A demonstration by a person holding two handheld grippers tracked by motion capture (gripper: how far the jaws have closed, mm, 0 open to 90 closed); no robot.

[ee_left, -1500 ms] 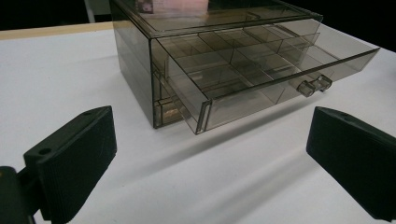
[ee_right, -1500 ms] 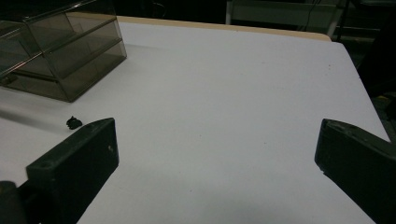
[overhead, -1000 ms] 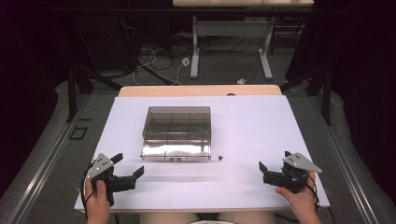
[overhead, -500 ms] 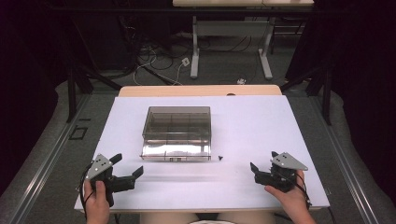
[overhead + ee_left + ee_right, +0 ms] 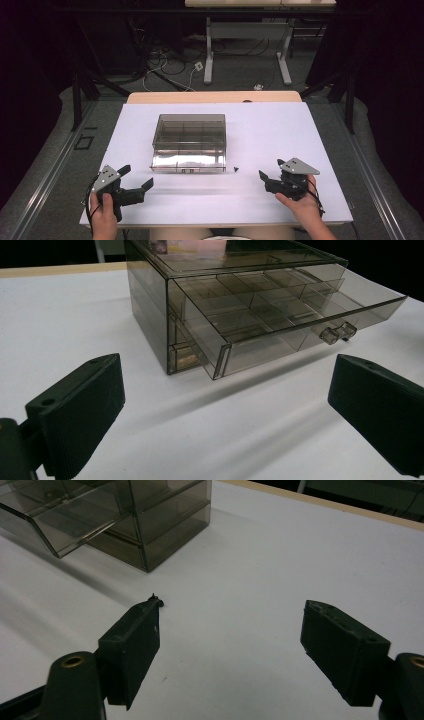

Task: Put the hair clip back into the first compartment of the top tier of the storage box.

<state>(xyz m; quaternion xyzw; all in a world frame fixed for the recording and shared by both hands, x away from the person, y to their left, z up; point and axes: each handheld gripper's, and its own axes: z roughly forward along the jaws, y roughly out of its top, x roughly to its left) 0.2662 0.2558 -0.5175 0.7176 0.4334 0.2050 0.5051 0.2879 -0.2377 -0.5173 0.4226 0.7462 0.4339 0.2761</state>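
White desk (image 5: 280, 130), wooden strip along far edge. On it: smoky clear drawer box (image 5: 189, 131), centre; tiny dark object (image 5: 236, 169) near its front right corner.

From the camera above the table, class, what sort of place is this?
Probably a lab or recording workspace: a white table with one clear drawer box, loose cables on the floor, dark surroundings, and another desk frame behind.
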